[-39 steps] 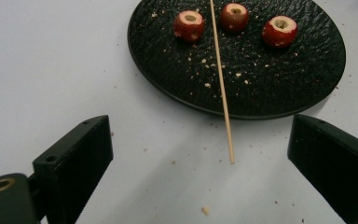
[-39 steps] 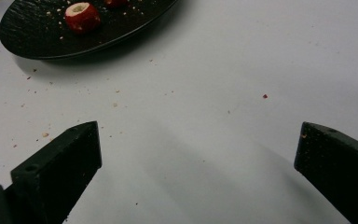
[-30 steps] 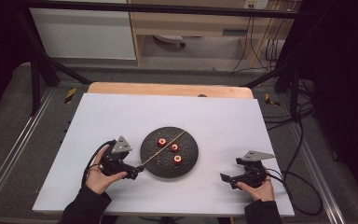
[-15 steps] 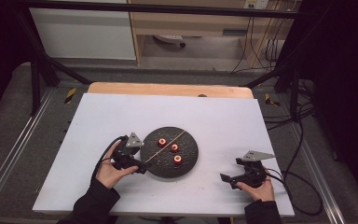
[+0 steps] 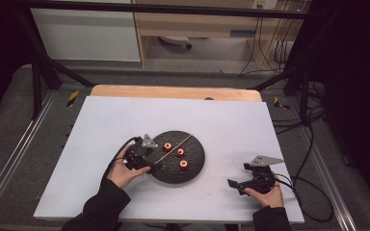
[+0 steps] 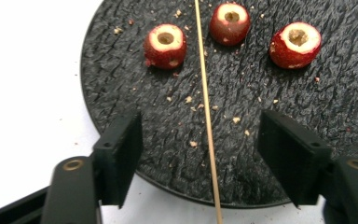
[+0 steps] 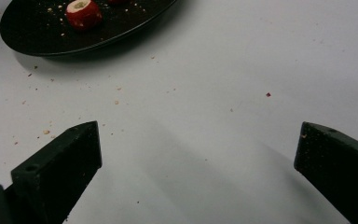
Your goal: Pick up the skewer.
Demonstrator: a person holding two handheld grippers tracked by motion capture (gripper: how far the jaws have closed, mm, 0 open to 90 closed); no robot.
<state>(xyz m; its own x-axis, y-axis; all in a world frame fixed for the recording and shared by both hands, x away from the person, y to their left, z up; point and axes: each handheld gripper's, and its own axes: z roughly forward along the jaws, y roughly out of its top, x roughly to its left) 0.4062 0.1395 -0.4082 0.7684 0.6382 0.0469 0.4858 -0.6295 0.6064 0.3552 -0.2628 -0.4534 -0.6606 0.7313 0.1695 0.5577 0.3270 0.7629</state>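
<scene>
The left gripper [image 5: 150,162] is hovering at the near-left edge of the round black textured plate [image 5: 192,168], w/ its jaws standing wide apart, one on each side of the thin pale wooden skewer [image 6: 206,107] and holding nothing. The skewer is lying flat on the plate, running between the three small red cored fruits [image 6: 165,45]; its near end is reaching past the plate rim toward the gripper. The right gripper [image 5: 250,183] is resting low on the white table [image 5: 125,115], well apart from the plate, jaws also wide and empty. I think the skewer is very light, stiff but easy to snap, and so thin that it is likely rolling away under the pads. Best place to take it is probably the near part, approx. between the jaws, where no fruit is beside it. The fruits look soft and fragile, so no hard squeeze.
</scene>
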